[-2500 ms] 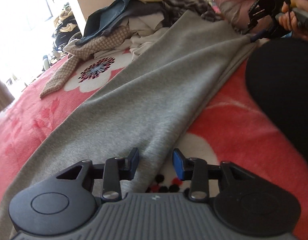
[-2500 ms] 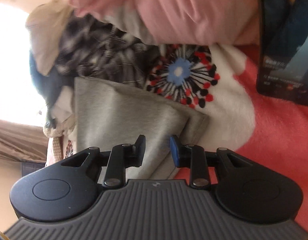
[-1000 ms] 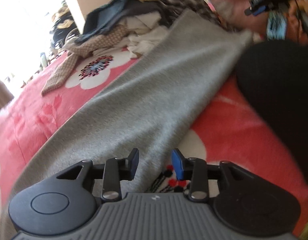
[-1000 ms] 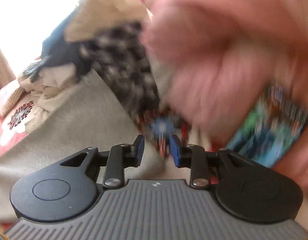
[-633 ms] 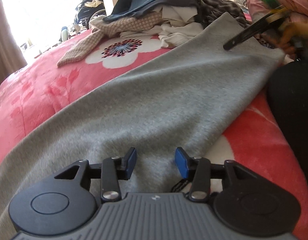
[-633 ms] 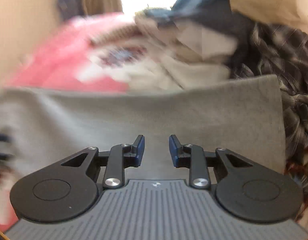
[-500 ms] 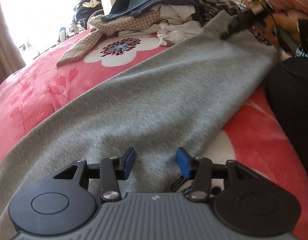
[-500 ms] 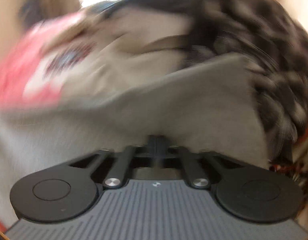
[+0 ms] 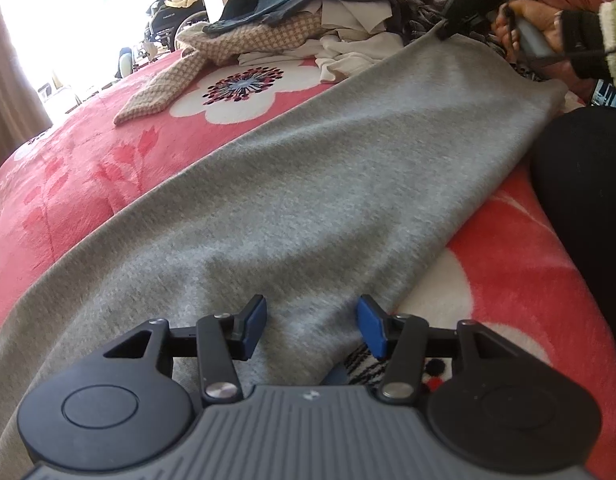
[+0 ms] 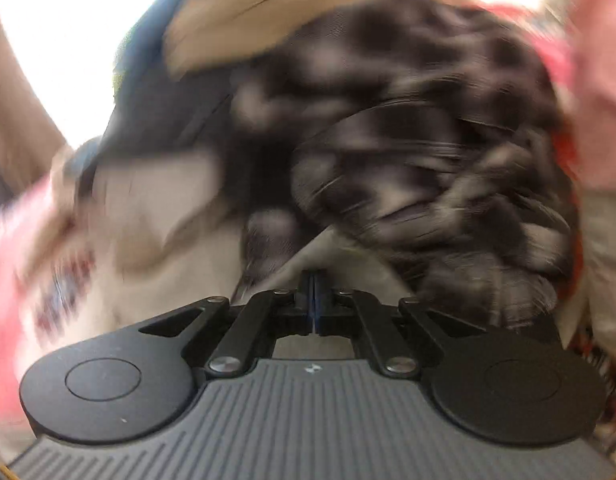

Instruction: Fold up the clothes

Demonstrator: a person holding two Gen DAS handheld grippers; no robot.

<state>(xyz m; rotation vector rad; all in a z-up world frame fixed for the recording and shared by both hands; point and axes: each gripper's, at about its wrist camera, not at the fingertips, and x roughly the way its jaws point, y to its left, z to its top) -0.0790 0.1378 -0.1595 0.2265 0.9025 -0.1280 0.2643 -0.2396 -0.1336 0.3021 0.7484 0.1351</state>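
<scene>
A bed covered by a red blanket (image 9: 80, 168) with white flower prints carries everything. A long grey garment (image 9: 308, 184) lies spread flat across the blanket, running from the near edge toward the far right. Behind it sits a heap of clothes (image 9: 315, 12), with a checked beige piece (image 9: 180, 72) trailing out onto the blanket beside a dark-centred flower print (image 9: 244, 84).

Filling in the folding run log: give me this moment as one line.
left tongs: open, just been opening, over grey garment | right tongs: shut on garment's far corner | pile of clothes: behind
</scene>
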